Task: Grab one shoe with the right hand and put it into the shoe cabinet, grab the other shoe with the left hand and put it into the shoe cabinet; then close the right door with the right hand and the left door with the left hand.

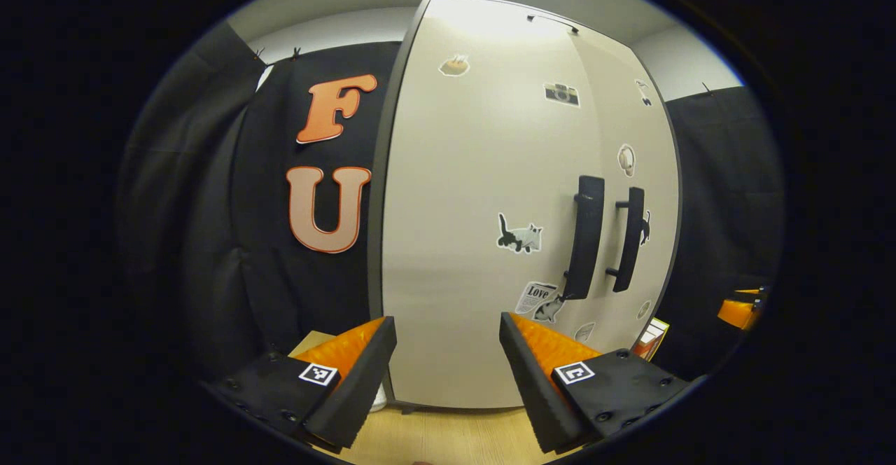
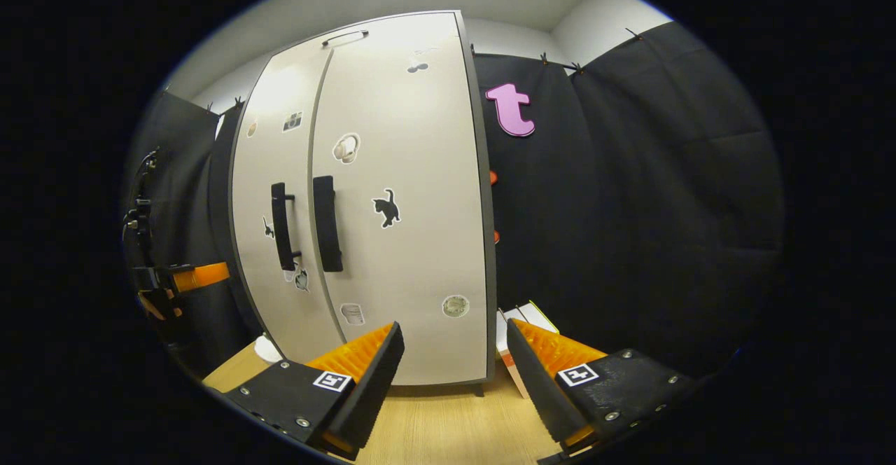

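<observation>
The white shoe cabinet (image 1: 462, 255) stands right in front of me with both doors lying flush and shut. Its two black handles (image 1: 586, 237) (image 1: 630, 239) sit side by side at the middle seam. My left gripper (image 1: 446, 335) is open before the left door (image 1: 455, 171), nothing between its fingers. In the right gripper view the cabinet (image 2: 413, 255) stands the same way, handles (image 2: 281, 227) (image 2: 327, 223) to the left. My right gripper (image 2: 455, 339) is open and empty before the right door (image 2: 406, 192). Each gripper also appears at the edge of the other's view: the right gripper (image 1: 740, 311), the left gripper (image 2: 183, 277).
Animal and picture stickers dot both doors. A small white and orange box (image 2: 521, 328) leans by the cabinet's right side, also seen as the box (image 1: 651, 335). A small white object (image 2: 268, 348) lies at the cabinet's left foot. The cabinet stands on a light wooden surface (image 1: 448, 433).
</observation>
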`<state>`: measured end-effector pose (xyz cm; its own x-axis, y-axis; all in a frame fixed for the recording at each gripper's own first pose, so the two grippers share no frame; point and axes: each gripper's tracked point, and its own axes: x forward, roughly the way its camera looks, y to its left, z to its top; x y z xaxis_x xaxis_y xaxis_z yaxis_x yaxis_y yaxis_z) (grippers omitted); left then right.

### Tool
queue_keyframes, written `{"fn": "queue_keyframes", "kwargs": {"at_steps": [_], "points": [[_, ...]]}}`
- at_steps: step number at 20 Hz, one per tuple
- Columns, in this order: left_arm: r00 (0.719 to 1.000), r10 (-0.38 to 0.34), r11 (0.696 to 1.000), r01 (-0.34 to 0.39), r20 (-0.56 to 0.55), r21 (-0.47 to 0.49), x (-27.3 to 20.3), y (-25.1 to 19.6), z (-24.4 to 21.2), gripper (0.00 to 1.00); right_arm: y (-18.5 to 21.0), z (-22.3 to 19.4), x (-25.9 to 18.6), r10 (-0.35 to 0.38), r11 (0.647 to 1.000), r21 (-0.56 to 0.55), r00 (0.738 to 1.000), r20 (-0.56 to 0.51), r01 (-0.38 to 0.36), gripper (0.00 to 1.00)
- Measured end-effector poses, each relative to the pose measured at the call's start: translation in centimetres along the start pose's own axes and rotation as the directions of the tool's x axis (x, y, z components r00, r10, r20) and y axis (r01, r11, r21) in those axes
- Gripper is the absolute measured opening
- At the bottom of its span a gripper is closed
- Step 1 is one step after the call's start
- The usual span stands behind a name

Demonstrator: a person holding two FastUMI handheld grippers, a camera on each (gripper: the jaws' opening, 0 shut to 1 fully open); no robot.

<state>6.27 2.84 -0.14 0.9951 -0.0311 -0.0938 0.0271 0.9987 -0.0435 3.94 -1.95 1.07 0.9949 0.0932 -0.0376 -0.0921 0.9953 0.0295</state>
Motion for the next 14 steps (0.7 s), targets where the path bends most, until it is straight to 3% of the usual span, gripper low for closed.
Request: {"fn": "queue_keyframes", "kwargs": {"at_steps": [9, 14], "points": [[0.993, 0.105, 0.994, -0.105, 0.055, -0.007, -6.8, 8.8, 6.5, 0.97, -0.9, 8.8, -2.6, -0.011, 0.996, -0.081, 0.993, 0.119, 0.021, 0.91], [0.981, 0.178, 0.984, -0.177, 0.083, -0.018, -8.4, 12.6, 8.2, 0.97, -1.8, 10.7, -3.8, -0.026, 0.994, -0.097, 0.99, 0.141, 0.04, 0.91]]}}
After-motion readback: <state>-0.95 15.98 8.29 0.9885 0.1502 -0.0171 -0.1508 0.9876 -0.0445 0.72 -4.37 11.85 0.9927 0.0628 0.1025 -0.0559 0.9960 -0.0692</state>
